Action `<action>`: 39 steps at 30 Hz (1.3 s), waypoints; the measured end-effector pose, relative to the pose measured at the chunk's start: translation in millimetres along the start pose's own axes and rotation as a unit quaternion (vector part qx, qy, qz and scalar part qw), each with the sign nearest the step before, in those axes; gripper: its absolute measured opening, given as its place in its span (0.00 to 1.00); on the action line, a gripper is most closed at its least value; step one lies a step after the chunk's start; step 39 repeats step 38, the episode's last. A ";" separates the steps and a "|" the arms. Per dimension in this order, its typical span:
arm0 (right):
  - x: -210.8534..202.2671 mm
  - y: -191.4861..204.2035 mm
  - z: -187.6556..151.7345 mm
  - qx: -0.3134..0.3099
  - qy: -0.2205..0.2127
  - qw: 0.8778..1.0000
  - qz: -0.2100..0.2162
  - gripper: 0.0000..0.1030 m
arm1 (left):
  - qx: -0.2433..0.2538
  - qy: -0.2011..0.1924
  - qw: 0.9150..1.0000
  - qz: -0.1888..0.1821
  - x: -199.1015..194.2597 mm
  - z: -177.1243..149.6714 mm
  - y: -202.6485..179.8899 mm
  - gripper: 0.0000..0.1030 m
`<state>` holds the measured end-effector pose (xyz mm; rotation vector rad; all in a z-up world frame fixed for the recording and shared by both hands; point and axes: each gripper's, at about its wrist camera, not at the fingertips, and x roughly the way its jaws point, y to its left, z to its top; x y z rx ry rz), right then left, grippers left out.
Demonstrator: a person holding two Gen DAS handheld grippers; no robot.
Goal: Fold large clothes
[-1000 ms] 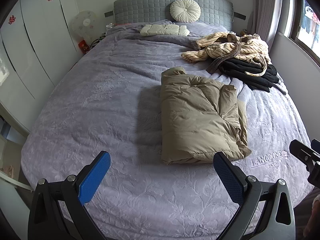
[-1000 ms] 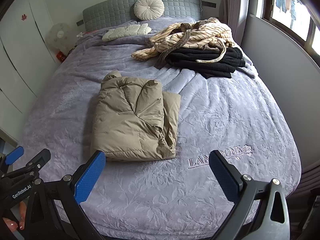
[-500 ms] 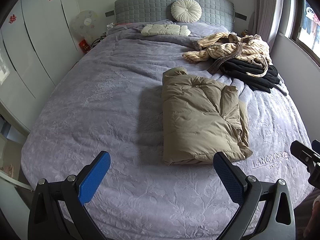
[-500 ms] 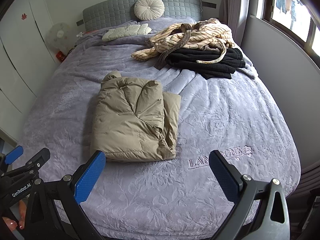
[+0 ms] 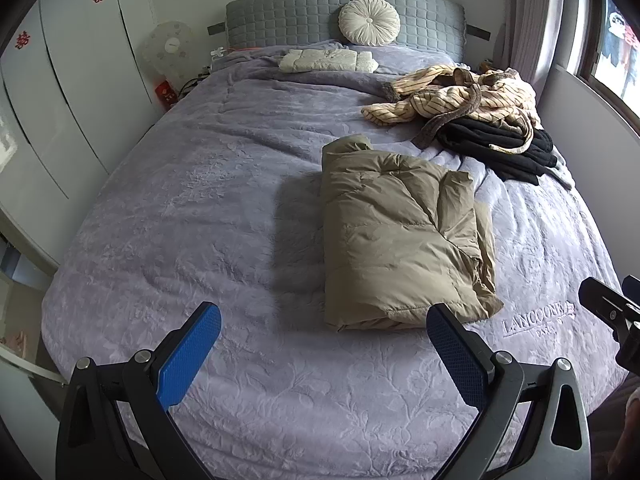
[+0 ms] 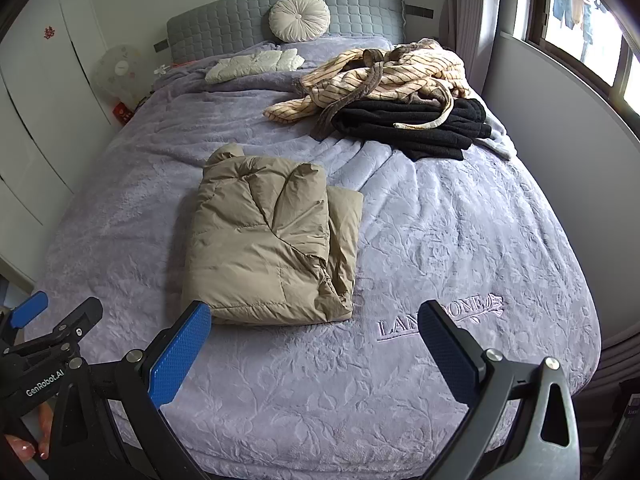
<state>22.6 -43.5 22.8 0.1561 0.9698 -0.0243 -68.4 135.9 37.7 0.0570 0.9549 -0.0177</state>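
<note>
Bedroom, daylight from window at right. Bed [image 5: 168, 208] under a lilac embossed coverlet fills both views; grey quilted headboard [image 5: 304, 16] with a round cream cushion [image 5: 369, 21] against it. Tan puffer jacket [image 5: 396, 236] lies folded into a rectangle at mid-bed, flat on the coverlet. Far right corner: striped robe [image 6: 384, 76] heaped over a black garment [image 6: 424, 124]. Small cream folded item [image 5: 328, 60] near the headboard. Left gripper [image 5: 324, 344] hovers at the foot of the bed, jaws wide apart, empty; jacket's near edge sits just beyond them, toward the right jaw. Right gripper [image 6: 316, 344] likewise spread and empty, jacket beyond its left jaw.
</note>
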 end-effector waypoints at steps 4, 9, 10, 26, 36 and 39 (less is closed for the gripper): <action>0.4 1.1 -0.6 0.000 0.000 1.000 -0.001 1.00 | 0.002 -0.001 1.000 -0.002 -0.1 0.0 -1.5 1.00; 1.1 2.2 -1.4 0.000 0.000 1.000 -0.002 1.00 | 0.001 -0.001 1.000 -0.002 -0.9 -0.1 -1.8 1.00; 1.3 2.4 -1.6 0.000 0.000 1.000 -0.001 1.00 | 0.001 -0.002 1.000 -0.002 -0.9 -0.1 -2.4 1.00; 1.1 3.5 -2.3 0.000 -0.001 1.000 -0.002 1.00 | 0.000 -0.006 1.000 -0.003 -3.4 0.1 -3.4 1.00; 1.1 2.4 -2.3 0.001 0.000 1.000 -0.002 1.00 | 0.001 -0.014 1.000 -0.008 -6.7 0.7 -1.5 1.00; 1.4 2.5 -2.5 0.000 0.000 1.000 -0.002 1.00 | 0.001 -0.012 1.000 -0.008 -6.3 1.1 -1.1 1.00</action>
